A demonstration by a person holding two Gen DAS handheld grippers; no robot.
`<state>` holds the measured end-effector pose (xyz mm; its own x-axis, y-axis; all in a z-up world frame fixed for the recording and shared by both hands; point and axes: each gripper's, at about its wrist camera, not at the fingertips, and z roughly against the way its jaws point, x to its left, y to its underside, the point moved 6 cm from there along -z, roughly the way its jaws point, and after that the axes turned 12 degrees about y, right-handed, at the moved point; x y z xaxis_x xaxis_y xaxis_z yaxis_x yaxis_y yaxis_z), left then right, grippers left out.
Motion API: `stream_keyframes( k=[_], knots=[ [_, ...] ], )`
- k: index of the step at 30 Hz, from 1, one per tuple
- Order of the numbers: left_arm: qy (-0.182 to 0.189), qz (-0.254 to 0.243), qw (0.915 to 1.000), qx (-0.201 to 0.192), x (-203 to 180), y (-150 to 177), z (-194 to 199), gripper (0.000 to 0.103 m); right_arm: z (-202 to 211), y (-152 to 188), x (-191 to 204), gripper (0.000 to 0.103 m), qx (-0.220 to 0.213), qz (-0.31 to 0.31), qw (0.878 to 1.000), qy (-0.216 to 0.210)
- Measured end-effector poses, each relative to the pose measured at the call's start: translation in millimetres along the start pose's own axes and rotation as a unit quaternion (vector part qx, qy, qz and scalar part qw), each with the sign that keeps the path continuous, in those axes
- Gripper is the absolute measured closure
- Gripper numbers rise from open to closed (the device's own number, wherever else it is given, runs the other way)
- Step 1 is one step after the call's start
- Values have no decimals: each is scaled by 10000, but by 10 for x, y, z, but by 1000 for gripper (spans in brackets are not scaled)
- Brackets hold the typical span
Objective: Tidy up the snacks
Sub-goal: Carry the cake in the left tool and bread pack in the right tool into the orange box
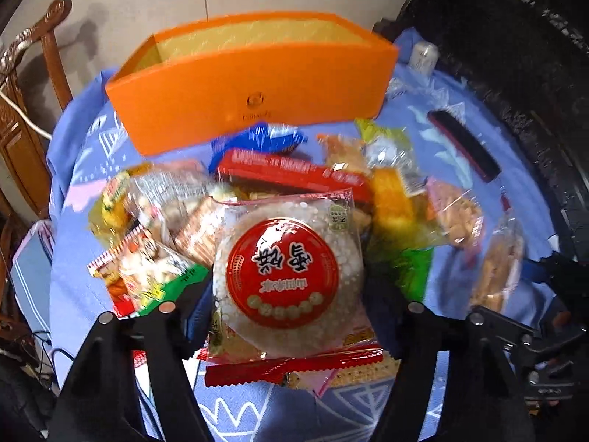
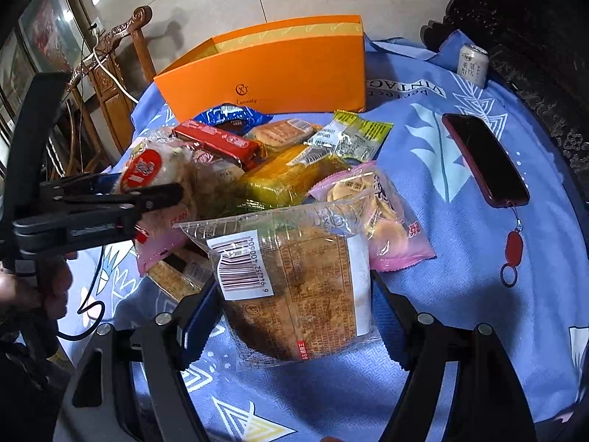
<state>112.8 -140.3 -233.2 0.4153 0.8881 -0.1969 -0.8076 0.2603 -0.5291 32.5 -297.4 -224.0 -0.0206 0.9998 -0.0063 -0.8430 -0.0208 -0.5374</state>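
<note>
A round rice cake packet with a red label [image 1: 283, 269] lies on top of a heap of wrapped snacks [image 1: 294, 173], and my left gripper [image 1: 289, 294] is shut on its sides. From the right wrist view, one of the left gripper's fingers [image 2: 158, 195] presses on that same packet [image 2: 147, 171]. My right gripper [image 2: 294, 294] is shut on a clear packet of brown pastry with a barcode [image 2: 294, 287], tilted up at the near edge of the heap. Behind the snacks stands an open orange box [image 1: 250, 99] [image 2: 276, 73], showing nothing inside.
A blue patterned cloth [image 2: 460, 276] covers the table. A dark red phone with a strap [image 2: 482, 158] lies to the right, with a drink can [image 2: 473, 62] at the back right. A carved wooden chair [image 2: 110, 44] stands left, and dark carved furniture sits right. A person's hand [image 2: 55, 287] holds the left gripper.
</note>
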Motion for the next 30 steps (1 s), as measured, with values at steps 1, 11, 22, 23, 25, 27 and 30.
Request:
stream_keyframes(
  k=[1, 11, 22, 23, 25, 27, 30],
  knots=[
    [30, -38, 10000, -87, -14, -27, 78, 34, 22, -19, 3, 26, -20, -5, 10000, -10],
    [0, 17, 9976, -690, 257, -533, 780, 34, 379, -587, 68, 26, -549, -216, 9982, -128],
    [-91, 39, 9932, -1157, 802, -1982, 843, 34, 344, -2279, 97, 26, -1503, -274, 9882, -86],
    [-113, 36, 9931, -1167, 836, -2094, 809, 34, 294, -2416, 91, 26, -1527, -288, 9878, -70],
    [-168, 43, 9929, -1175, 878, -2279, 732, 34, 139, -2681, 84, 26, -1516, -289, 9880, -25],
    [-165, 63, 9932, -1154, 938, -2452, 630, 34, -6, -2850, 83, 26, -1472, -299, 9887, 5],
    [-217, 57, 9940, -1069, 1026, -2630, 462, 34, -251, -3044, 88, 26, -1320, -307, 9907, 98]
  ],
)
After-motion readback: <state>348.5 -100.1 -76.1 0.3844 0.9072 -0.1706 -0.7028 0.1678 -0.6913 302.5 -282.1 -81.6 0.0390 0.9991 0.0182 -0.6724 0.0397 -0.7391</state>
